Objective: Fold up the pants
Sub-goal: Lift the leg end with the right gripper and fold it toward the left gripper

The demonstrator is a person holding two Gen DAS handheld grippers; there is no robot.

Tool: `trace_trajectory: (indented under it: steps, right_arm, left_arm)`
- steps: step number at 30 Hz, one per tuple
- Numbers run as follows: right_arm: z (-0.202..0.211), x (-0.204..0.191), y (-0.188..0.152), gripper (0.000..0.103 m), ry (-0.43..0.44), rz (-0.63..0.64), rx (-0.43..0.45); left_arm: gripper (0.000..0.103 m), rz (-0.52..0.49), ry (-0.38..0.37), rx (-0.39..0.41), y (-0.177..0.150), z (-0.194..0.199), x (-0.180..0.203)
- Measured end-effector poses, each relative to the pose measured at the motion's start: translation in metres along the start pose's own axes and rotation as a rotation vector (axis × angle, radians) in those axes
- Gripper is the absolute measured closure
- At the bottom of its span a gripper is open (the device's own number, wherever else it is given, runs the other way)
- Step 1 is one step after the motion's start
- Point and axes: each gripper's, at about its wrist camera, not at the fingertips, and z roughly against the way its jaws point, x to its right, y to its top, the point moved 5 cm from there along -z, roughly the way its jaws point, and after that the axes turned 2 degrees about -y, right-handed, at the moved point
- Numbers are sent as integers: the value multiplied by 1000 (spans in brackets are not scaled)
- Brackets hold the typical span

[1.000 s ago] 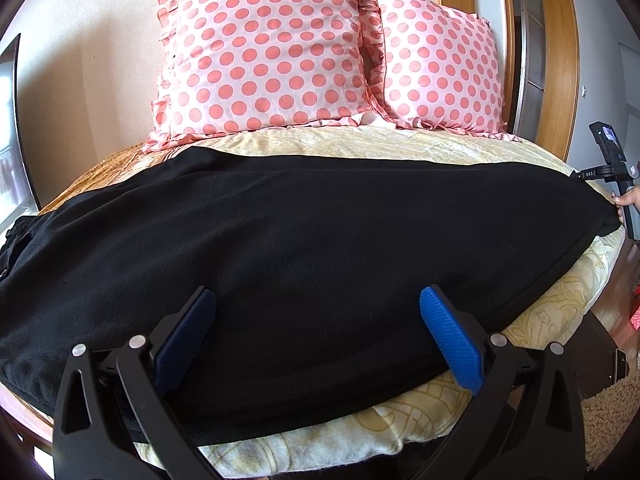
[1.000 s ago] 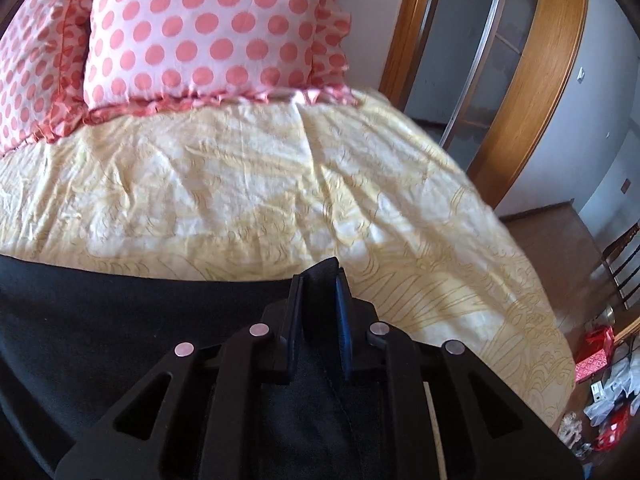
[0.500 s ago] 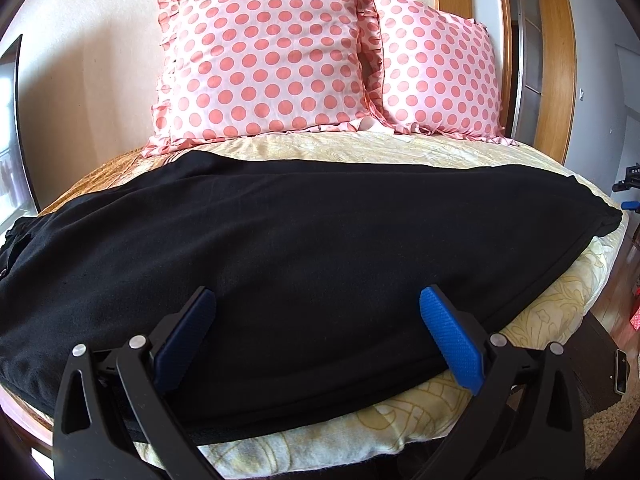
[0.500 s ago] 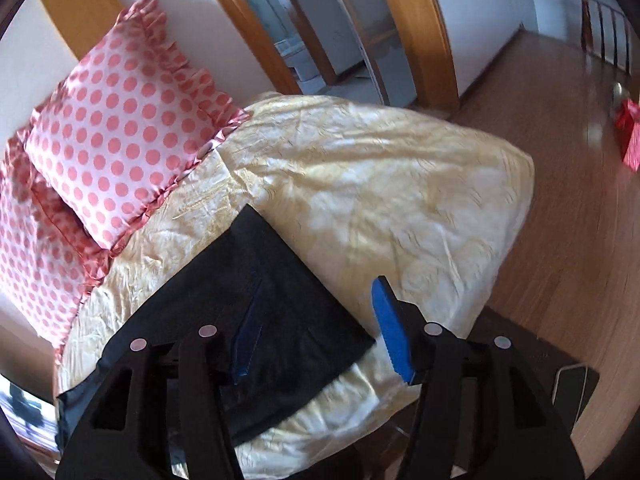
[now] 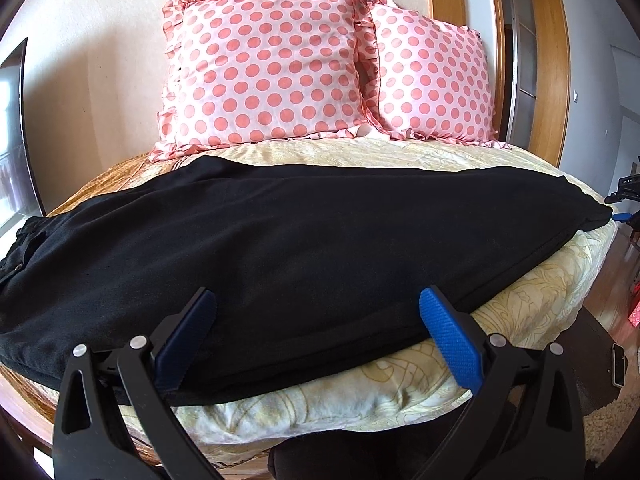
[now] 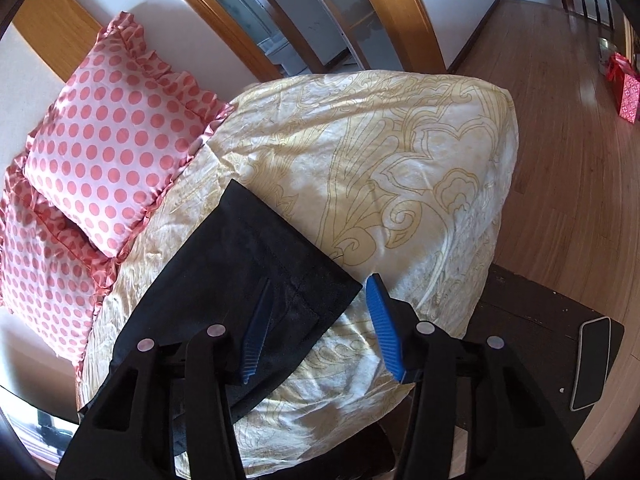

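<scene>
**Pants laid out long, cross folds yet to come**

Pants [image 5: 304, 248] spread flat across bed [image 5: 532, 304], lying as one long black band, apparently already doubled leg on leg, though layers hard to tell apart in the dark cloth. Waistband end [image 5: 20, 248] far out beyond left gripper's left finger; hem end [image 6: 280, 264] just ahead of right gripper. Near edge of cloth running straight and tidy just ahead of left gripper's fingertips; surface smooth, no big wrinkles.

Left gripper [image 5: 316, 312] wide apart, empty, hanging over near edge around mid-length of the band, pads clear of the fabric. Right gripper [image 6: 320, 312] about half apart, jaws just now opened and then eased in slightly; nothing pinched. Left finger [image 6: 254, 336] over the hem corner, right finger [image 6: 384, 332] over bare bedding just beyond it.

Pillows [image 5: 272, 76] well ahead of both tools, against the wall, clear of the cloth. Phone [image 6: 592, 364] on dark bench to right of right gripper, out of the way.

Judged progress: lengthwise fold done, garment straightened. Left to do: grip hem end, carry it over toward waistband, perhaps fold once more, then smooth into a compact stack. Roughly halfway.
</scene>
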Motion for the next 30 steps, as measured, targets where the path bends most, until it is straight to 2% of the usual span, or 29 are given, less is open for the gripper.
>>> trace_trajectory:
  steps: [6, 13, 18, 23, 25, 27, 30]
  right_arm:
    - [-4, 1, -2, 52, 115, -118, -33]
    - [-9, 6, -12, 52, 300, -309, -104]
    - [-11, 4, -15, 52, 326, -365, -110]
    - [-19, 2, -6, 53, 329, -366, -53]
    - [-21, 1, -7, 66, 299, -336, -39]
    - [-25, 5, -11, 95, 275, -326, -42]
    - [-22, 5, -14, 96, 301, -319, -8]
  left_arm:
    - [2, 30, -20, -5, 1, -1, -2]
    - [2, 31, -19, -6, 1, -1, -1]
    - [2, 32, -19, -6, 1, -1, -1]
    - [2, 28, -19, -5, 2, 0, -2]
    - [2, 27, -15, 1, 2, 1, -3]
    - [2, 28, -4, 10, 2, 2, -5]
    - [2, 46, 9, 24, 4, 5, -11]
